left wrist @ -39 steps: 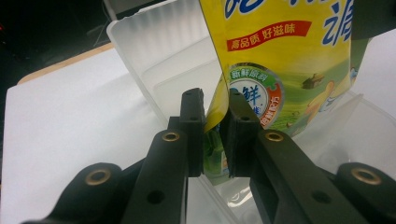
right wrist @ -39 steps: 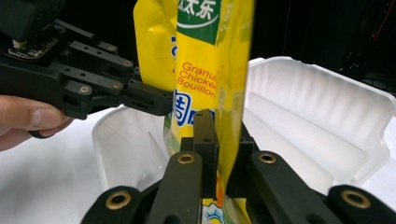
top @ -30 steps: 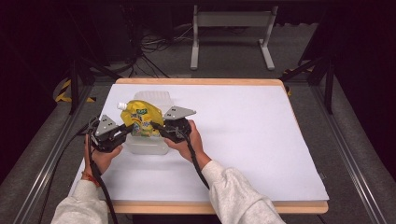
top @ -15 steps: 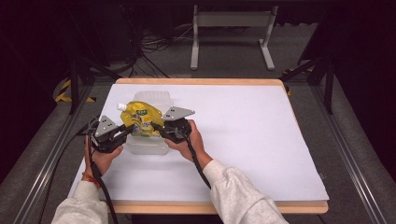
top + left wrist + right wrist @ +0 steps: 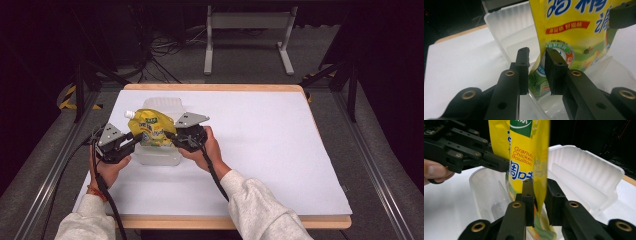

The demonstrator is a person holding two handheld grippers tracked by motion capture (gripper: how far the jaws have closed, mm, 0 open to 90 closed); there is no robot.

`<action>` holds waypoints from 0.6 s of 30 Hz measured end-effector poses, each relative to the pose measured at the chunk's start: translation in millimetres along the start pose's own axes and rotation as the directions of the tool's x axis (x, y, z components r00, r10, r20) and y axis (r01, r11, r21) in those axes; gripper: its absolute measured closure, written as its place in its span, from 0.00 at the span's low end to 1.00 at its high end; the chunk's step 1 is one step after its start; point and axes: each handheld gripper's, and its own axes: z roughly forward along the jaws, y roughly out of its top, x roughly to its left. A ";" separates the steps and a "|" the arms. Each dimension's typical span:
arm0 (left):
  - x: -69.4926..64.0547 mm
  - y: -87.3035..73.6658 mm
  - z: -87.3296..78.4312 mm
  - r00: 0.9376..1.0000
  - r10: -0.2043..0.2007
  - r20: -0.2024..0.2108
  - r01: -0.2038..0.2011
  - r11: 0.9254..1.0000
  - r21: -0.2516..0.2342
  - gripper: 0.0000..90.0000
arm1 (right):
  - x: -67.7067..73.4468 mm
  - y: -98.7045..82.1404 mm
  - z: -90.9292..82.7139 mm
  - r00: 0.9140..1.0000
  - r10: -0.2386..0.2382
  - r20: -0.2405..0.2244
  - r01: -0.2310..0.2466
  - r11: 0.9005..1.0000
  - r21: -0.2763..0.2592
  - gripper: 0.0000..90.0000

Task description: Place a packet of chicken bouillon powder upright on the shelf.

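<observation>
Pouch upright over container, spout up-left.

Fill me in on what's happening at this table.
A person at the table works a gripper in each hand. Both grippers, left and right, pinch opposite edges of a yellow pouch, holding it over an open clear box, its bottom end dipping inside. The box lid stands open behind.

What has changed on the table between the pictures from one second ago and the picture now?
Nothing has visibly changed. The yellow spouted bouillon pouch still stands in the clear plastic container, with the left gripper and the right gripper closed on its two side edges, on the white table.
</observation>
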 end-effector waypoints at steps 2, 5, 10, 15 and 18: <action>-0.2 2.2 -3.3 1.000 -0.002 -0.006 0.002 1.000 -0.012 0.82 | 0.4 1.6 -1.9 1.000 -0.009 0.004 0.009 1.000 0.001 0.86; -1.2 3.8 -7.7 1.000 -0.004 -0.008 0.003 1.000 -0.028 0.81 | 1.2 4.6 -6.3 1.000 -0.025 0.013 0.025 1.000 -0.009 0.84; -5.3 6.0 -13.1 1.000 -0.006 -0.016 0.005 0.999 -0.051 0.79 | 0.6 8.5 -14.9 0.999 -0.040 0.021 0.040 0.999 -0.012 0.82; -10.7 6.6 -17.3 1.000 -0.002 -0.016 0.001 0.998 -0.060 0.76 | -0.2 10.9 -21.7 0.998 -0.053 0.030 0.054 0.998 -0.015 0.80; -15.2 5.8 -18.6 1.000 0.007 -0.024 -0.009 0.998 -0.059 0.72 | -0.7 11.3 -25.3 0.998 -0.057 0.035 0.058 0.998 -0.019 0.79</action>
